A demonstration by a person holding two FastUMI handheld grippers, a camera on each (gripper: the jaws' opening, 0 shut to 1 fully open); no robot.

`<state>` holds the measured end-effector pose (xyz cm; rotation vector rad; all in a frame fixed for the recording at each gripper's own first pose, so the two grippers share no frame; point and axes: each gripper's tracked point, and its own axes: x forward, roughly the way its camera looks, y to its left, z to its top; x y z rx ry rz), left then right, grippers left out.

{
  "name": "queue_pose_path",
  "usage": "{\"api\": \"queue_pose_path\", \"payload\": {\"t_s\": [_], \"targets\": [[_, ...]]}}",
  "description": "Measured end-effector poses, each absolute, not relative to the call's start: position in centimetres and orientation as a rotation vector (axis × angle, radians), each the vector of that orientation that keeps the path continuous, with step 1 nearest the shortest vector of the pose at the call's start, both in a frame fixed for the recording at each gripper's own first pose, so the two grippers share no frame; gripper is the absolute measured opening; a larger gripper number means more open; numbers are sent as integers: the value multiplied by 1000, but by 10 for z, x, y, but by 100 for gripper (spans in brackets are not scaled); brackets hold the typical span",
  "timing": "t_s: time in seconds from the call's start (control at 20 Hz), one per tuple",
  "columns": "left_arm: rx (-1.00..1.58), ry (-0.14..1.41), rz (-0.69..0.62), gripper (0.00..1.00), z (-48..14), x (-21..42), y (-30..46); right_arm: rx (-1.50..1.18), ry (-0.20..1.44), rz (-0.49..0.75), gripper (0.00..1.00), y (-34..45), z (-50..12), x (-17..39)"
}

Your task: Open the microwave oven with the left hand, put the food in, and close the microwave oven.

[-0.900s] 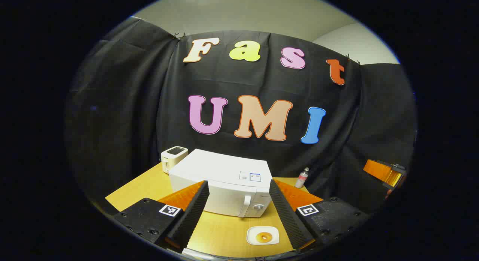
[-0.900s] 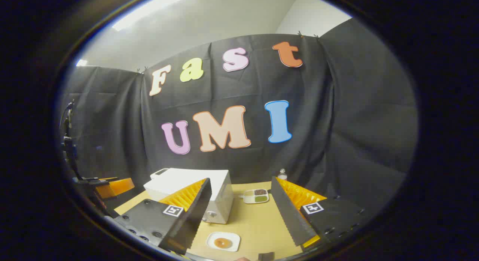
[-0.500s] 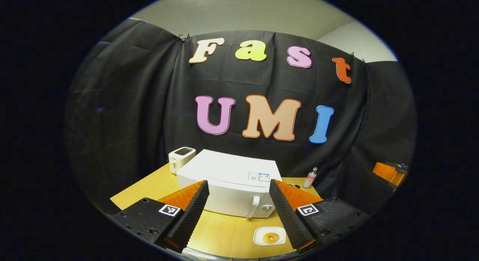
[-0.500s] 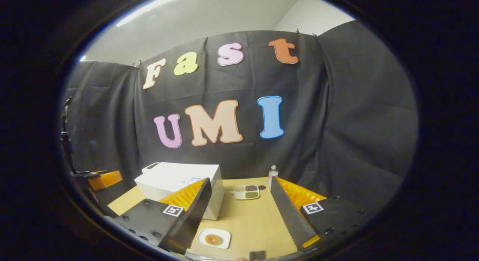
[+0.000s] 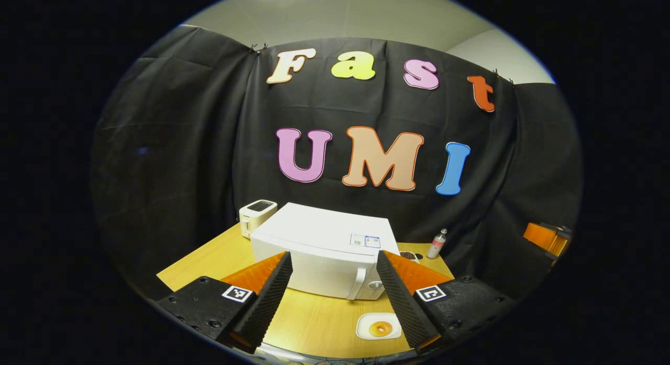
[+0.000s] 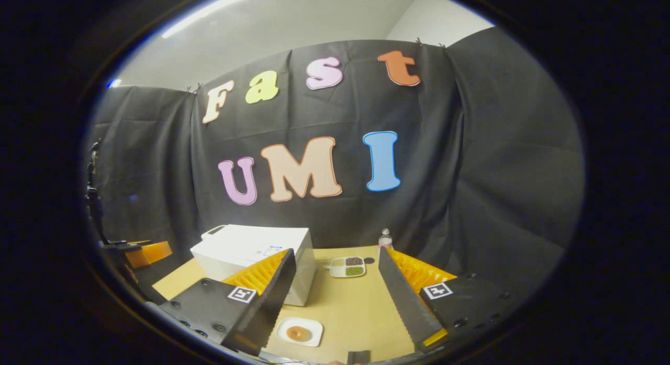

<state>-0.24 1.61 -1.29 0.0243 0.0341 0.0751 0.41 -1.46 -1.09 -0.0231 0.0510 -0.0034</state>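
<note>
Left gripper view: left gripper held above the near table edge, fingers spread wide, nothing between them, aimed at the white microwave, door closed. Plate with food lies on the table in front of the microwave, near the right finger.

Right gripper view: right gripper also spread, empty, hovering over table. Microwave sits left; food plate near the left finger.

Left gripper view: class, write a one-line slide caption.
Open left gripper faces the closed white microwave; a doughnut plate waits on the table.
</note>
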Motion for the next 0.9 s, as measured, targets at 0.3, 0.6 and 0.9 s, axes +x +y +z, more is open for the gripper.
{"api": "queue_pose_path", "payload": {"t_s": [0.3, 0.6, 0.9], "targets": [[42, 71, 54, 98, -34, 3, 13, -23, 71, -16, 92, -13, -22, 2], [41, 144, -22, 98, -65, 17, 15, 4, 96, -78, 92, -4, -30, -4], [76, 226, -122, 98, -100, 40, 21, 16, 116, -151, 92, 7, -38, -8]]}}
